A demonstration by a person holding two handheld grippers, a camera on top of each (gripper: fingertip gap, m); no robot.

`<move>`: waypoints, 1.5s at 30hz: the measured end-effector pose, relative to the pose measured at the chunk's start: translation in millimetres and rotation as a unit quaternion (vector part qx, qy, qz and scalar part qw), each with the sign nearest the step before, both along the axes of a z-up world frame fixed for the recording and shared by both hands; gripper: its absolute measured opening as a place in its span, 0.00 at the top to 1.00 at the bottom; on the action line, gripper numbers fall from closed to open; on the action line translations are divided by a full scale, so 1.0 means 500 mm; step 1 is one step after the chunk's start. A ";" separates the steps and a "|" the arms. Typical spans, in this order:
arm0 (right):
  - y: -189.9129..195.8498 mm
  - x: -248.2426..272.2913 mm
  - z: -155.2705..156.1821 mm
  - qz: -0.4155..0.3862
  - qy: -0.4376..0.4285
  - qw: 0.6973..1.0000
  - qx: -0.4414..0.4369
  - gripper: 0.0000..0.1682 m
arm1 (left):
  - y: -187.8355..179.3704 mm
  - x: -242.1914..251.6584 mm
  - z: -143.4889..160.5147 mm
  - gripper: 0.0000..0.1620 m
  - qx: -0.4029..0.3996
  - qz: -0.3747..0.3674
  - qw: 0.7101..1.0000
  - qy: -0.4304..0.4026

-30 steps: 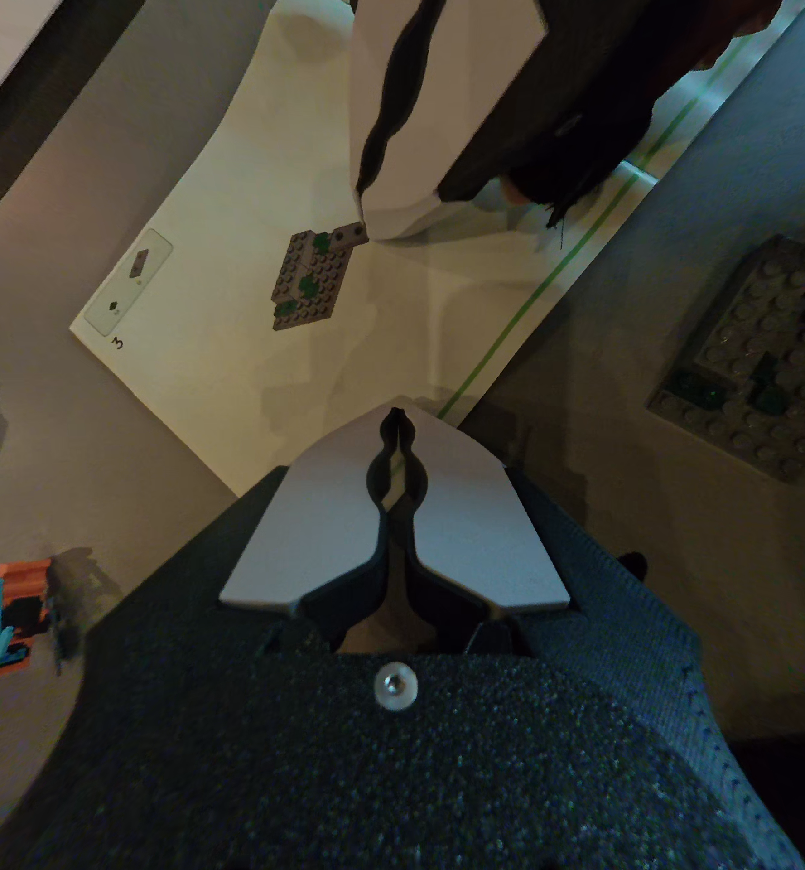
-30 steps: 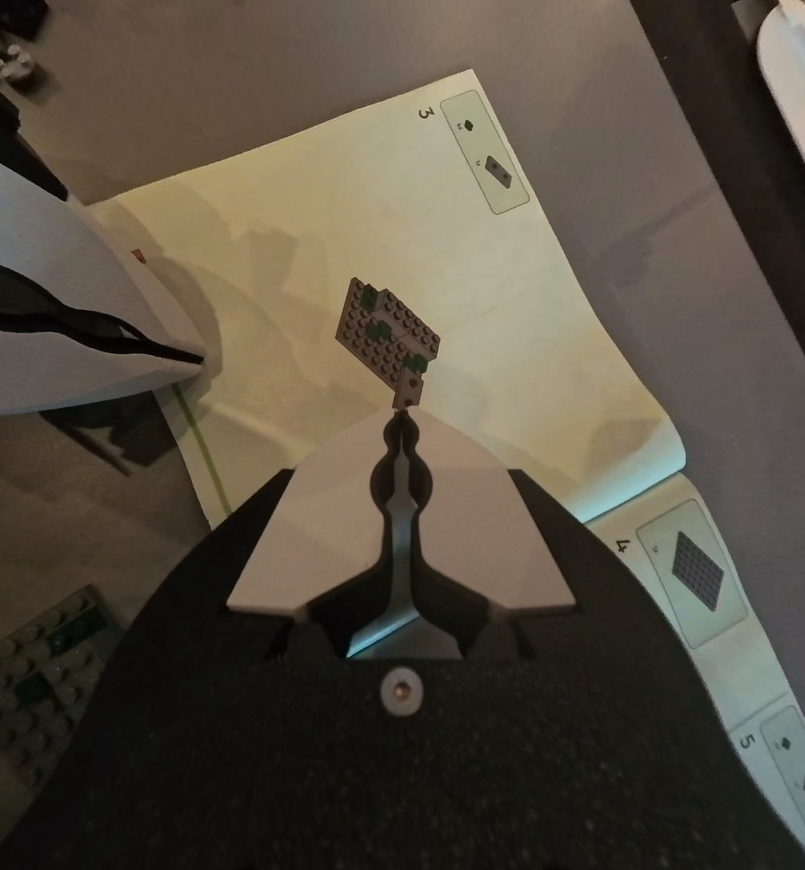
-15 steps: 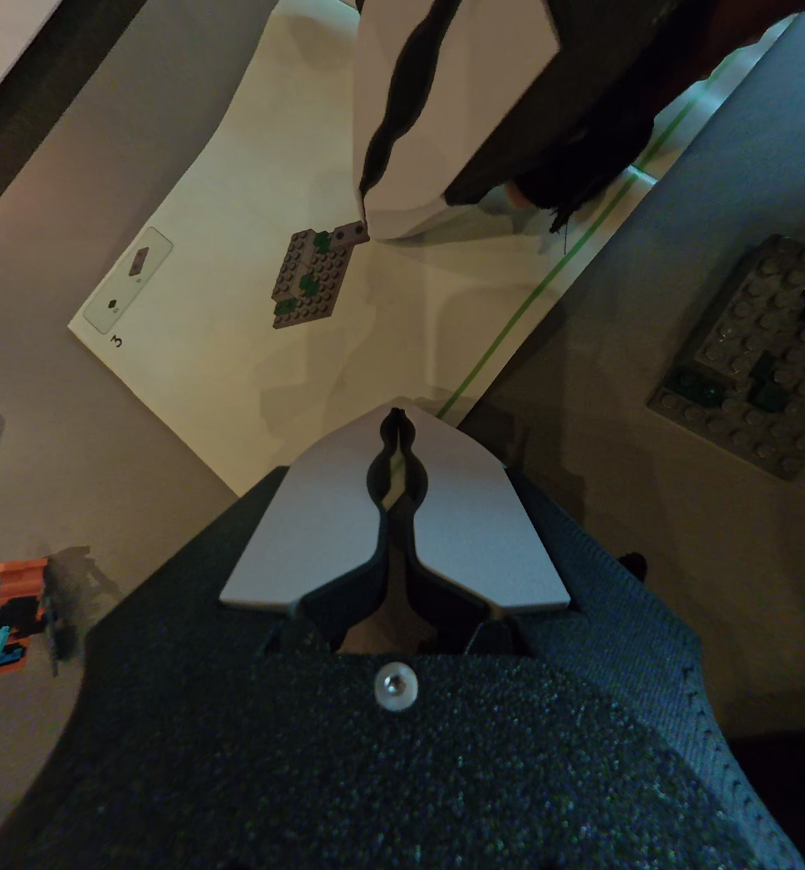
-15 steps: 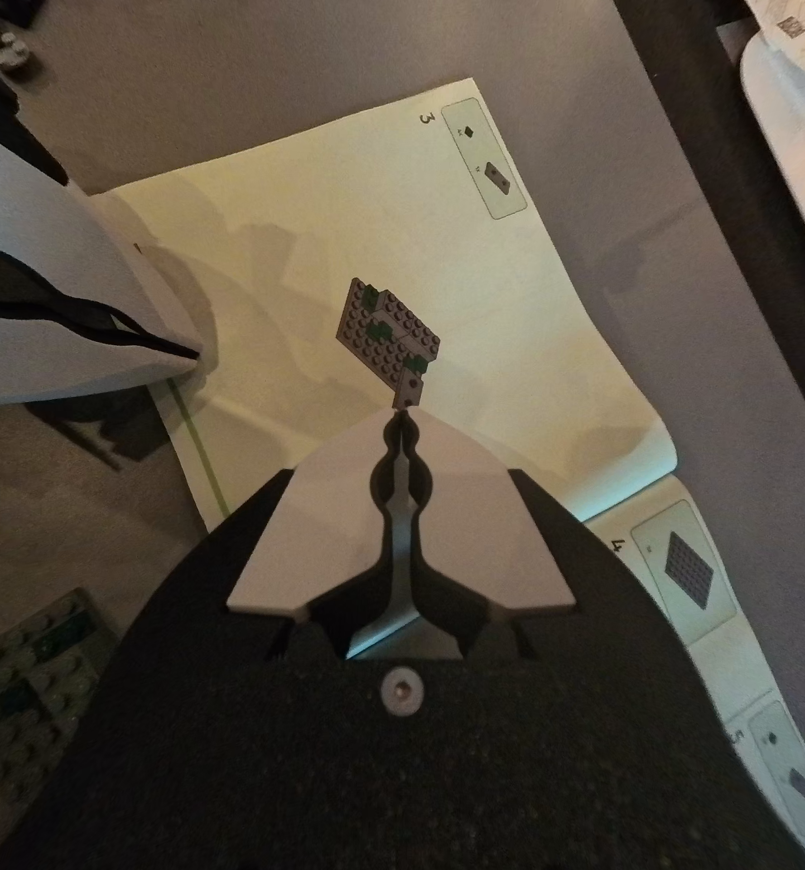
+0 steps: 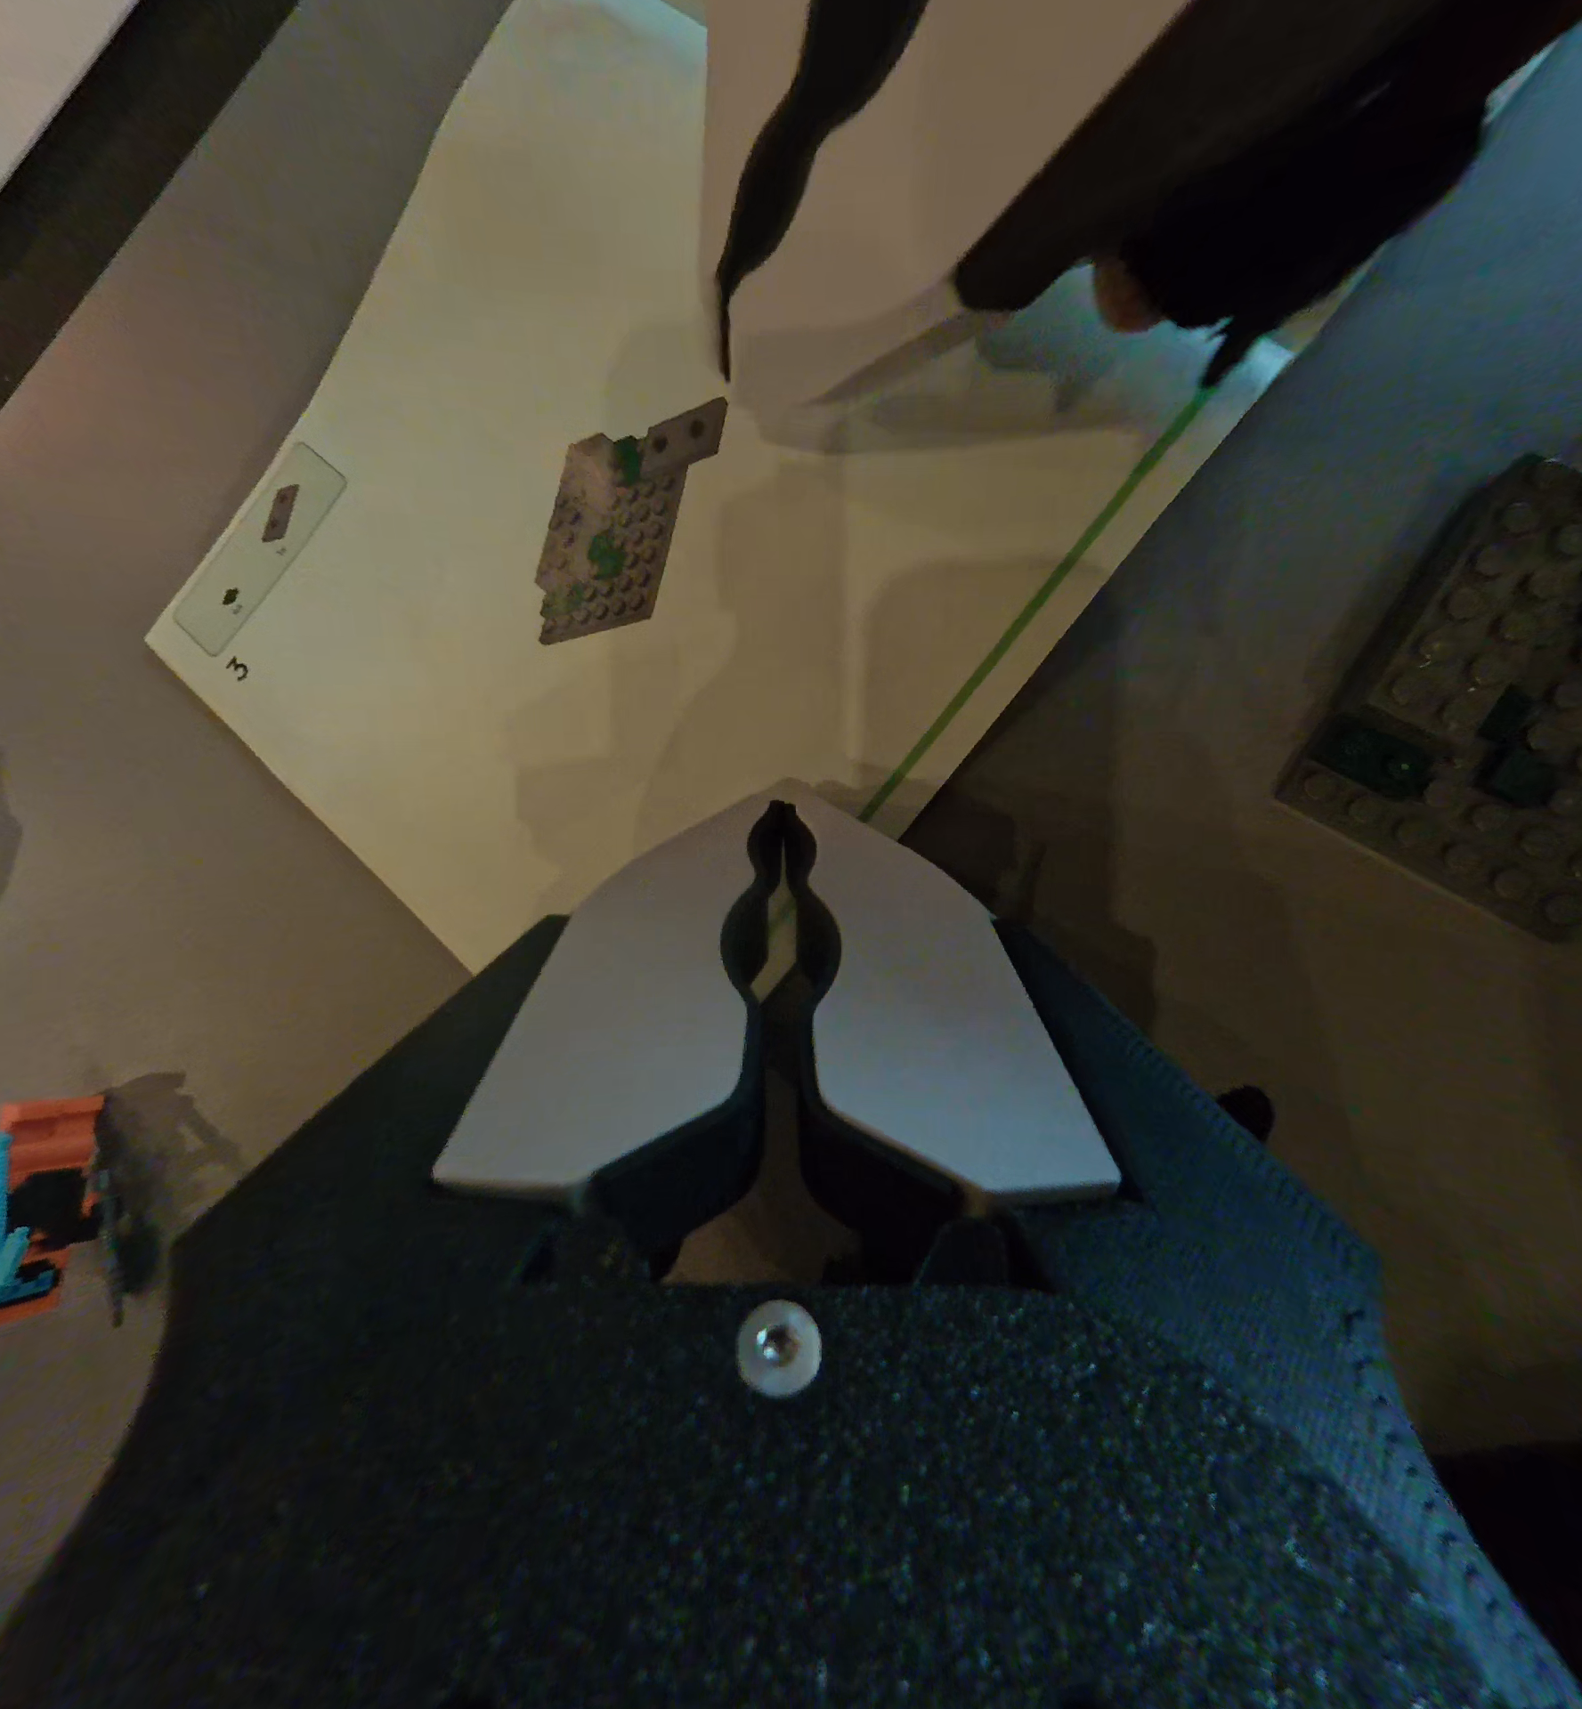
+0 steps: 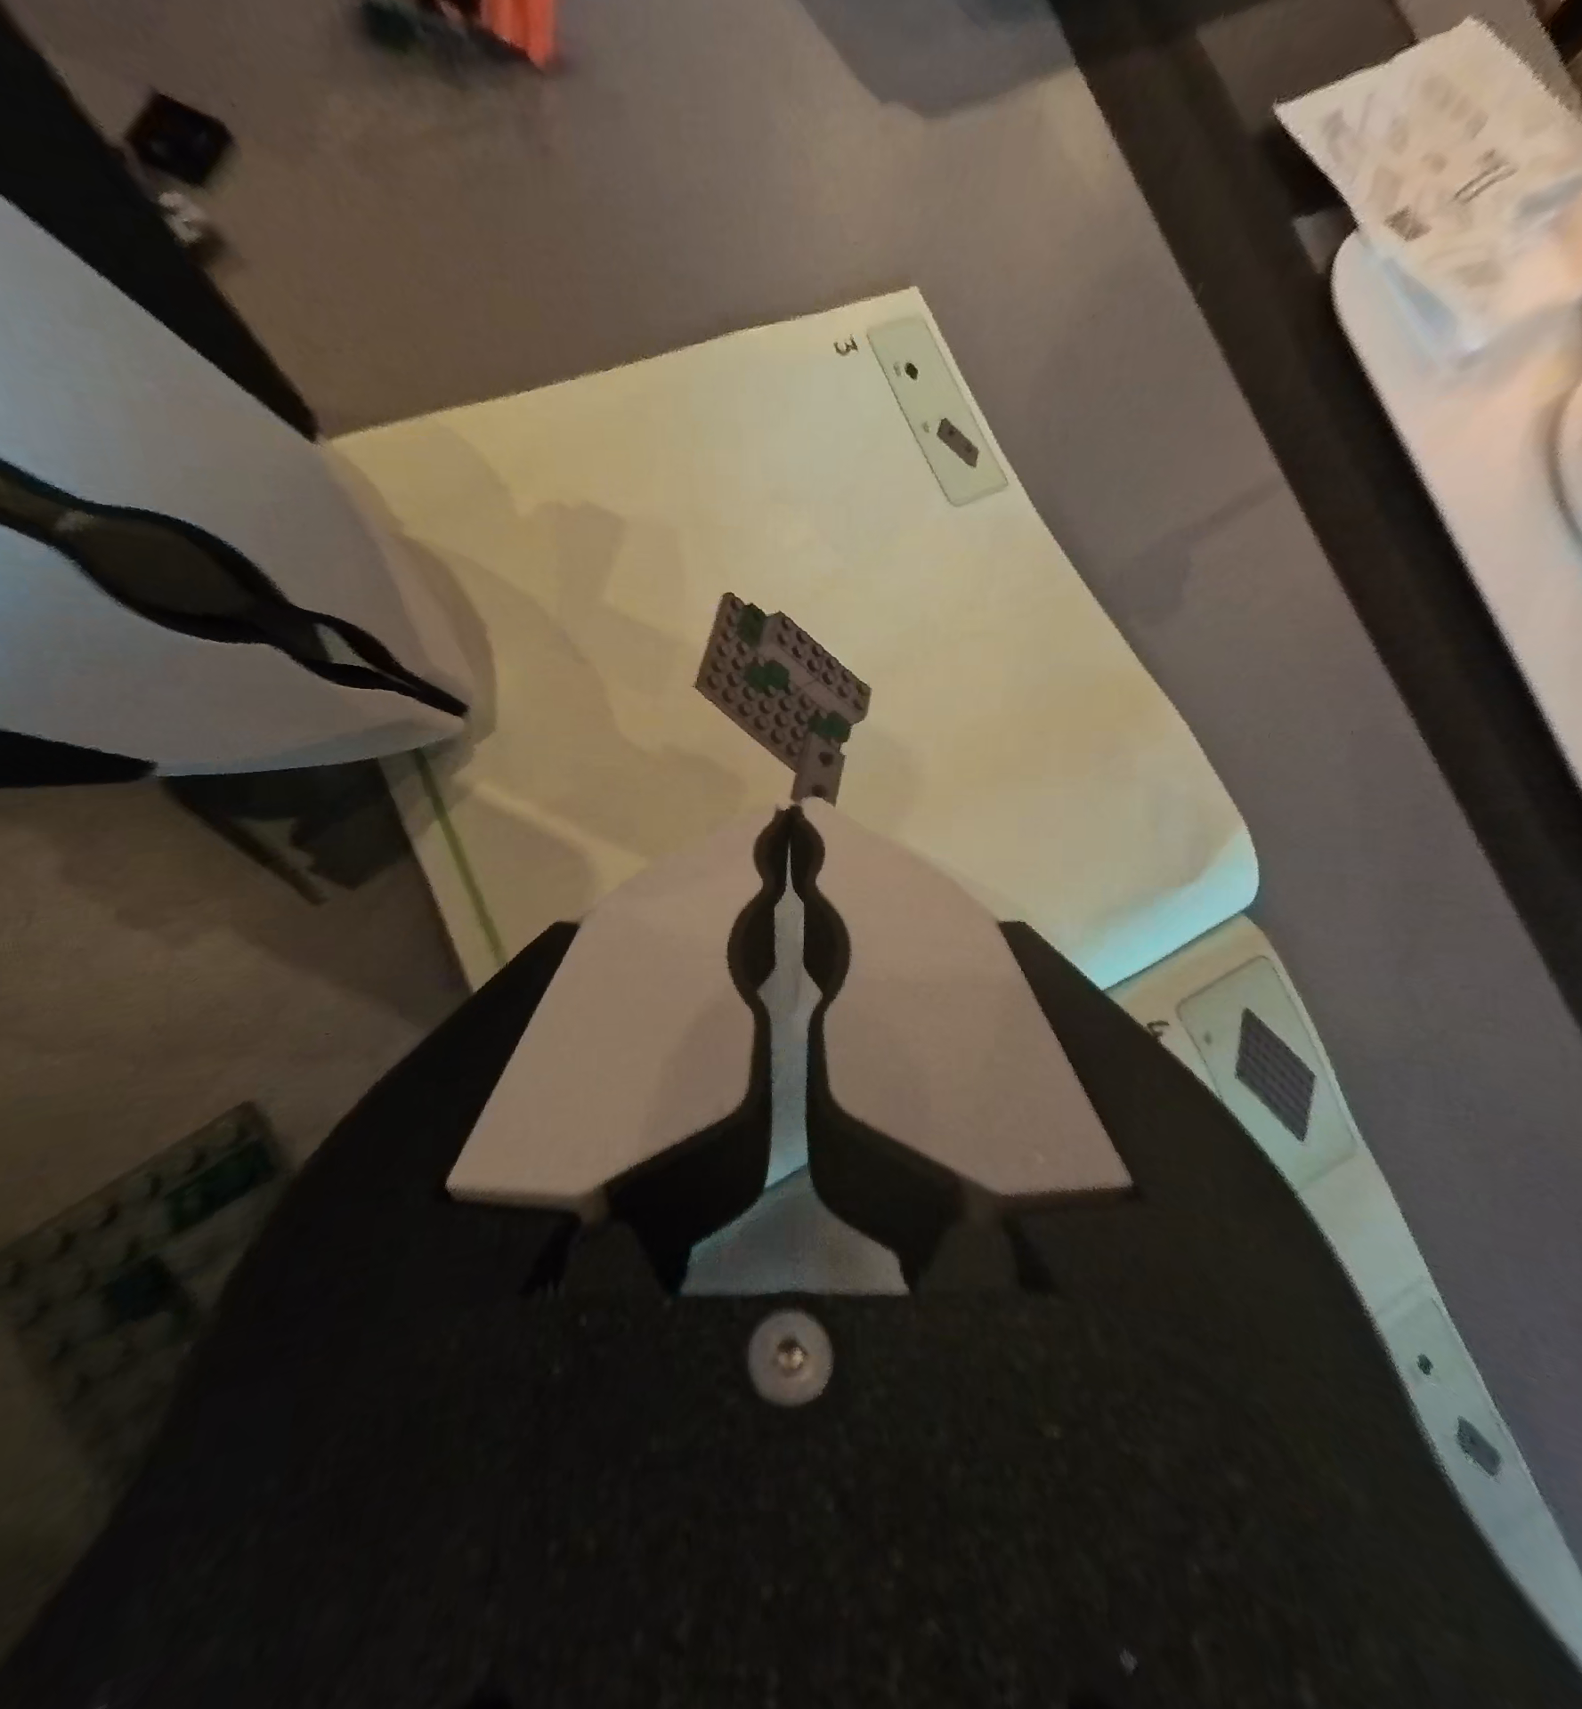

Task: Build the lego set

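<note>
My left gripper (image 5: 779,814) is shut and empty, its tips over the near edge of the open instruction booklet (image 5: 454,703). My right gripper (image 6: 791,812) is also shut and empty, above the same booklet page (image 6: 1000,703), just short of the printed picture of a grey plate. Each gripper shows in the other's view: the right one (image 5: 724,361) at the top, the left one (image 6: 458,714) at the left. A grey studded baseplate (image 5: 1490,832) with dark green pieces lies on the table right of the booklet; it also shows in the right wrist view (image 6: 112,1295).
A small orange, black and blue lego build (image 5: 14,1211) stands on the table at the left. Small dark loose pieces (image 6: 178,139) lie at the far side. A white plate (image 6: 1564,481) with papers sits on a separate surface past a dark gap. Left tips to right tips: about 8 centimeters. The white plate (image 6: 1564,481) is about 30 centimeters from my right fingertips and 35 centimeters from my left.
My right gripper has lifted and drawn back from the page, so its view takes in more of the table. My left gripper has not moved.
</note>
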State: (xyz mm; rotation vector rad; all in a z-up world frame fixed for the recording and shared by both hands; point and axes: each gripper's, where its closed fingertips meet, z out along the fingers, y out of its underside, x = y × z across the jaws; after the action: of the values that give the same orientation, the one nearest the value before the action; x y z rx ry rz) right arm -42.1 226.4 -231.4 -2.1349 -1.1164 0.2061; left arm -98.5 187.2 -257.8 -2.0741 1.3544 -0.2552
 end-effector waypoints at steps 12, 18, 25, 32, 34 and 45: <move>0.000 -0.018 0.034 0.038 0.026 0.998 0.044 1.00 | 0.001 0.000 0.000 1.00 0.006 -0.002 1.000 0.002; 0.067 -0.059 0.066 0.150 0.065 0.981 0.103 1.00 | 0.001 -0.001 0.000 1.00 0.011 -0.002 1.000 0.003; 0.155 -0.090 0.030 0.184 0.041 0.979 0.077 1.00 | 0.001 -0.001 0.000 1.00 0.019 -0.003 1.000 0.009; 0.189 -0.096 -0.022 0.178 -0.003 0.983 0.046 1.00 | 0.001 0.000 0.000 1.00 0.020 -0.004 1.000 0.010; 0.194 -0.094 -0.031 0.174 -0.014 0.984 0.040 1.00 | 0.001 0.000 0.000 1.00 0.020 -0.004 1.000 0.009; 0.113 -0.077 0.040 0.188 0.034 0.980 0.061 1.00 | 0.001 0.000 0.000 1.00 0.023 -0.006 1.000 0.009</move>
State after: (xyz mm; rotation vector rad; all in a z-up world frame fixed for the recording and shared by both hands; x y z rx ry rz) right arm -80.6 282.7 -211.4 -1.7829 -1.4474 0.3705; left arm -98.8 187.8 -258.0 -2.0360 1.3699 -0.2099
